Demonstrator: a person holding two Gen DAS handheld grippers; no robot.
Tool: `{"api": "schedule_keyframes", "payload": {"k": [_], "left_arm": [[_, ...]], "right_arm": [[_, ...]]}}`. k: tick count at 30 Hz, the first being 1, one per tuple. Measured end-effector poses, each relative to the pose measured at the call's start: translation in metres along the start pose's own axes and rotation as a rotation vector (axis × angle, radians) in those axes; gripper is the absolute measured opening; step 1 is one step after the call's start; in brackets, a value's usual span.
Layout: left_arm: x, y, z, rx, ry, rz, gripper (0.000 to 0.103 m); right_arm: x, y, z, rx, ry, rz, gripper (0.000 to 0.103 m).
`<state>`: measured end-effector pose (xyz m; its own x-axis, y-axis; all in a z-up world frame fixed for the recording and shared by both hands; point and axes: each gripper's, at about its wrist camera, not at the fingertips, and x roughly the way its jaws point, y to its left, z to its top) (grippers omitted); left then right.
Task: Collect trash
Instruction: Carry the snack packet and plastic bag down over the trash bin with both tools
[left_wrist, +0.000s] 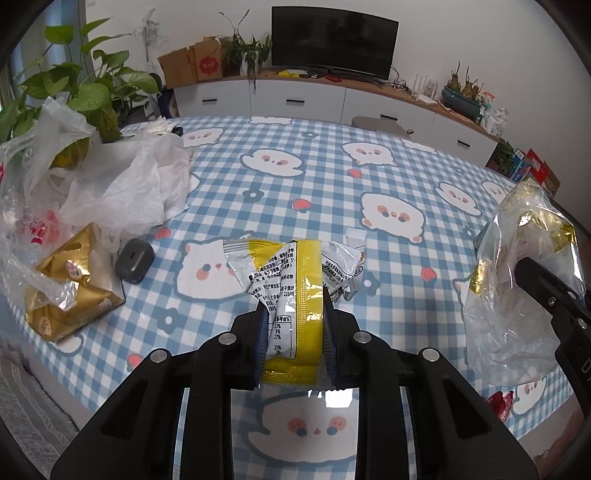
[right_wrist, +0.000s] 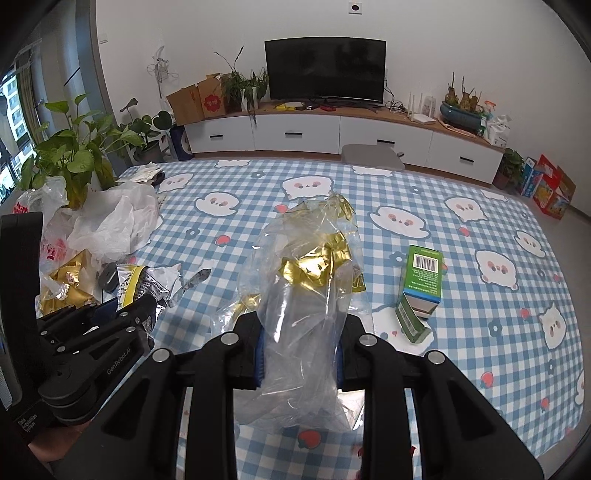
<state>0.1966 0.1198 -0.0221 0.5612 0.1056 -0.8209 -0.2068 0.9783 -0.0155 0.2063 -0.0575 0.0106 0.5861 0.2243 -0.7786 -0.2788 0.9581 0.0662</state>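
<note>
Your left gripper (left_wrist: 293, 328) had its jaws clamped tight on a yellow-and-silver snack wrapper (left_wrist: 288, 291), which stood up crumpled between the blue pads (left_wrist: 258, 332) and was lifted clear of the bench (left_wrist: 332, 177) with its blue checked cloth. Your right gripper (right_wrist: 300, 354) had its jaws closed narrowly on a clear plastic bag (right_wrist: 303, 295) with scraps of gold foil (right_wrist: 314, 264) inside (the bag bulged up well past the fingertips and hung loose below them), and it too was off the cloth. In the left wrist view the same bag (left_wrist: 517, 288) showed at the right edge, beside the wrapper and apart from it. More litter lay on the bench to your left: a heap of thin white plastic bags (left_wrist: 125, 184), a gold foil packet (left_wrist: 74, 288) partly under clear film, and a small grey case (left_wrist: 133, 260) just beside the packet. In the right wrist view a green carton (right_wrist: 421, 284) lay on the cloth to the right of the held bag, its flap open toward you. A leafy pot plant (left_wrist: 81, 92) stood behind the white bags, and a dark television (right_wrist: 325, 70) sat on a long white cabinet (right_wrist: 332, 129) against the far wall.
</note>
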Motion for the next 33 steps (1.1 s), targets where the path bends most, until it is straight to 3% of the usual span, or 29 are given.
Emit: {"api": "schedule_keyframes", "payload": {"k": [33], "left_arm": [[-0.097,0.000,-0.119,0.024,-0.021,-0.069,0.024]], "right_arm": [[-0.103,-0.006,-0.095,0.005,-0.023,0.001,0.025]]}}
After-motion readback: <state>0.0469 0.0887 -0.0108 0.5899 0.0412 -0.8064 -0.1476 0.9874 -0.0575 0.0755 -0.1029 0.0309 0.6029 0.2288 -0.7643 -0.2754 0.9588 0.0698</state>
